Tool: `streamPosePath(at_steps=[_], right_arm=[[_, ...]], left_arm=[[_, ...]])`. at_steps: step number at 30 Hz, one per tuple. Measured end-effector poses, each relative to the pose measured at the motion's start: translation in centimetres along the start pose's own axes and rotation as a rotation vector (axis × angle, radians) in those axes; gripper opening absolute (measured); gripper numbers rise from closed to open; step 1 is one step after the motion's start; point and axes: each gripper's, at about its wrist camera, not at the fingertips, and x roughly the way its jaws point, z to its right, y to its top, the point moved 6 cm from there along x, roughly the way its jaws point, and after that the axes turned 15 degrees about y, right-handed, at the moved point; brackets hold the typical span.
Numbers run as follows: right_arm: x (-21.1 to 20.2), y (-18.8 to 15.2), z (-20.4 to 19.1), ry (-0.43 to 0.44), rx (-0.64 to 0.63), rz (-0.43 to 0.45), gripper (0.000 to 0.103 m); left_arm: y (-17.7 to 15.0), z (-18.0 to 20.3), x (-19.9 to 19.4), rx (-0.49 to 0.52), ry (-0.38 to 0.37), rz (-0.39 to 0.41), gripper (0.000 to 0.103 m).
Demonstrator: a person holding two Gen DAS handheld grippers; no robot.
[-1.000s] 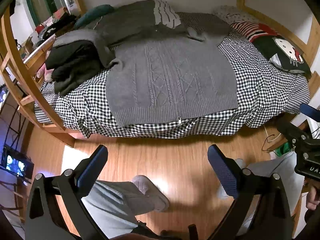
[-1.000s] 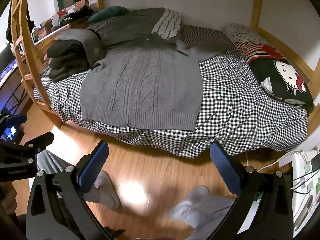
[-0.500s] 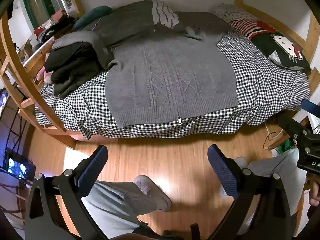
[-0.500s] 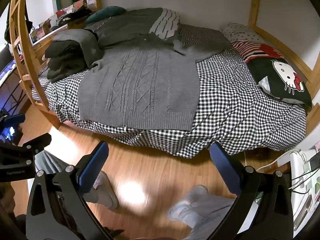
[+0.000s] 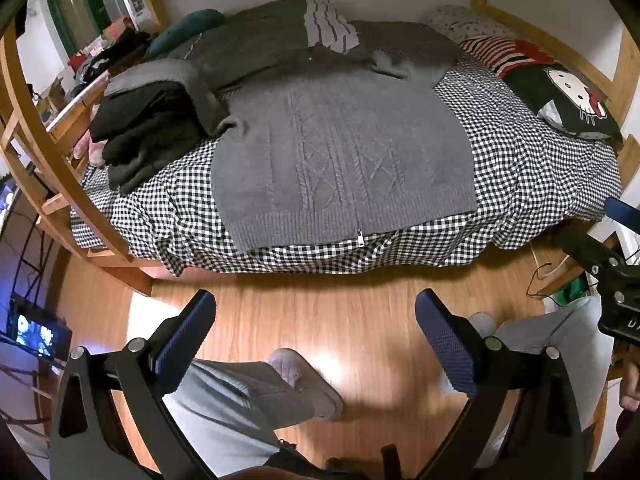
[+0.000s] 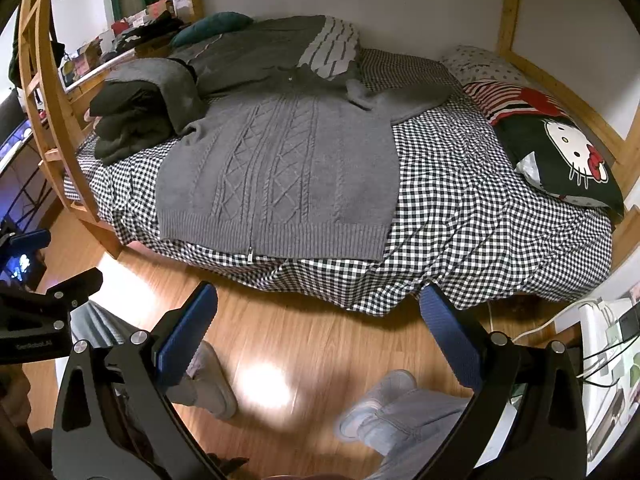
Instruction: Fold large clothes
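A large grey cable-knit cardigan lies spread flat, front up, across the black-and-white checked bedspread. Its zip runs up the middle, closed at the bottom, with the silver zip pull hanging at the ribbed hem, which reaches the bed's near edge. Diamond and cable patterns run in columns either side of the zip. One sleeve trails off towards the top right, rumpled; the other bends up at the left against a stack of dark folded clothes. Behind its collar lies another grey garment with a striped panel.
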Motion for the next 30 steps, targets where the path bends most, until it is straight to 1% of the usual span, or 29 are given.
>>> streamPosePath(at_steps=[20, 24, 30], right_arm=[[-0.35, 0.09, 0.18, 0.000, 0.008, 0.002, 0.100], [-0.69, 0.24, 0.41, -0.002, 0.013, 0.004, 0.100], [-0.86, 0.05, 0.26, 0.000, 0.016, -0.004, 0.100]], left_arm=[[0.04, -0.22, -0.25, 0.004, 0.003, 0.003, 0.098], [0.30, -0.20, -0.49, 0.001, -0.001, 0.010, 0.098], [0.12, -0.25, -0.07, -0.011, -0.018, -0.005, 0.098]])
